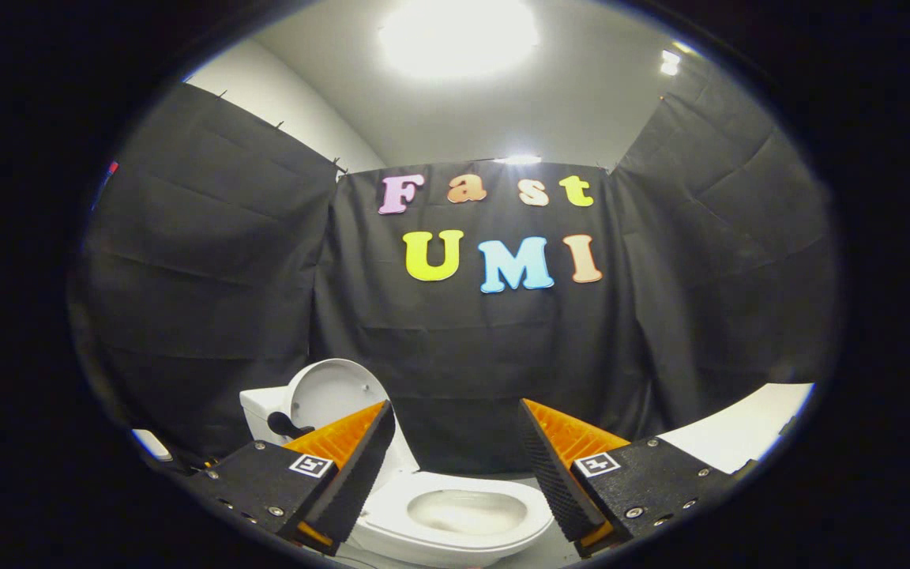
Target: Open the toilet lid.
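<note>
A white toilet (455,514) stands low ahead, its bowl showing between and beyond my fingers. Its lid (332,395) is raised upright, leaning back against the white tank (261,407), partly hidden behind the left finger. My gripper (455,419) hangs above and in front of the bowl, open, with a wide gap and nothing between its orange-and-black fingers (360,450). The fingers touch neither the lid nor the seat.
Black cloth walls close in the booth on three sides behind the toilet. A white surface (747,427) lies to the right past the right finger. A dark handle-like part (285,427) sits beside the tank. A bright ceiling lamp (459,35) shines overhead.
</note>
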A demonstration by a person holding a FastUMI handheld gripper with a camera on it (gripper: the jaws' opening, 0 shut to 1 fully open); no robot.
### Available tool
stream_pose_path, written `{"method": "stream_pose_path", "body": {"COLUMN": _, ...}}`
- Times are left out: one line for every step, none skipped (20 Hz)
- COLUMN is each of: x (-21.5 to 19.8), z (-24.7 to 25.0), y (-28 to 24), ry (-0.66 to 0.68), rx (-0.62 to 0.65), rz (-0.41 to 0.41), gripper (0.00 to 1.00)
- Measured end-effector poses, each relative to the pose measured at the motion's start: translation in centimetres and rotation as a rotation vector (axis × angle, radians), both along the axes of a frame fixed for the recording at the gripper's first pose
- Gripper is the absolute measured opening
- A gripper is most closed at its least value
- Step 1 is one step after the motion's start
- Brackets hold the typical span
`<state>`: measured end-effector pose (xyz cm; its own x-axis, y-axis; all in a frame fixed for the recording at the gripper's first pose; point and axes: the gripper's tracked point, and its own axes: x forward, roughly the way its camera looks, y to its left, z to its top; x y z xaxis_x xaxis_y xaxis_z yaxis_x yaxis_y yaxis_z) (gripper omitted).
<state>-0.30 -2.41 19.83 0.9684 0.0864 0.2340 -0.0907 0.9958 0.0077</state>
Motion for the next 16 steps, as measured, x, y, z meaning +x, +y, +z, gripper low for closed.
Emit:
{"method": "stream_pose_path", "body": {"x": -0.5, "z": 0.0, "y": -1.1, "ry": 0.007, "rx": -0.001, "rz": -0.010, "gripper": 0.95}}
{"method": "stream_pose_path", "body": {"x": -1.2, "z": 0.1, "y": -2.2, "ry": 0.007, "rx": -0.008, "rz": -0.023, "gripper": 0.95}}
{"method": "stream_pose_path", "body": {"x": -1.8, "z": 0.1, "y": -3.2, "ry": 0.005, "rx": -0.018, "rz": -0.040, "gripper": 0.95}}
{"method": "stream_pose_path", "body": {"x": -2.3, "z": -0.1, "y": -4.2, "ry": 0.006, "rx": -0.025, "rz": -0.054, "gripper": 0.95}}
{"method": "stream_pose_path", "body": {"x": -2.7, "z": -0.8, "y": -5.1, "ry": 0.012, "rx": -0.026, "rz": -0.068, "gripper": 0.95}}
{"method": "stream_pose_path", "body": {"x": -2.9, "z": -1.7, "y": -6.0, "ry": 0.026, "rx": -0.015, "rz": -0.083, "gripper": 0.95}}
{"method": "stream_pose_path", "body": {"x": -3.0, "z": -2.6, "y": -6.7, "ry": 0.039, "rx": -0.003, "rz": -0.090, "gripper": 0.95}}
{"method": "stream_pose_path", "body": {"x": -3.0, "z": -3.5, "y": -7.2, "ry": 0.056, "rx": 0.002, "rz": -0.100, "gripper": 0.95}}
{"method": "stream_pose_path", "body": {"x": -2.7, "z": -4.8, "y": -7.7, "ry": 0.082, "rx": -0.002, "rz": -0.114, "gripper": 0.95}}
{"method": "stream_pose_path", "body": {"x": -2.4, "z": -5.9, "y": -7.9, "ry": 0.111, "rx": -0.006, "rz": -0.118, "gripper": 0.95}}
{"method": "stream_pose_path", "body": {"x": -2.3, "z": -6.7, "y": -8.0, "ry": 0.133, "rx": -0.001, "rz": -0.121, "gripper": 0.95}}
{"method": "stream_pose_path", "body": {"x": -2.3, "z": -7.6, "y": -8.1, "ry": 0.152, "rx": 0.010, "rz": -0.125, "gripper": 0.95}}
{"method": "stream_pose_path", "body": {"x": -2.2, "z": -8.3, "y": -8.3, "ry": 0.168, "rx": 0.023, "rz": -0.129, "gripper": 0.95}}
{"method": "stream_pose_path", "body": {"x": -2.2, "z": -9.1, "y": -8.4, "ry": 0.181, "rx": 0.031, "rz": -0.134, "gripper": 0.95}}
{"method": "stream_pose_path", "body": {"x": -2.2, "z": -9.7, "y": -8.4, "ry": 0.190, "rx": 0.032, "rz": -0.139, "gripper": 0.95}}
{"method": "stream_pose_path", "body": {"x": -2.1, "z": -10.1, "y": -8.5, "ry": 0.197, "rx": 0.027, "rz": -0.144, "gripper": 0.95}}
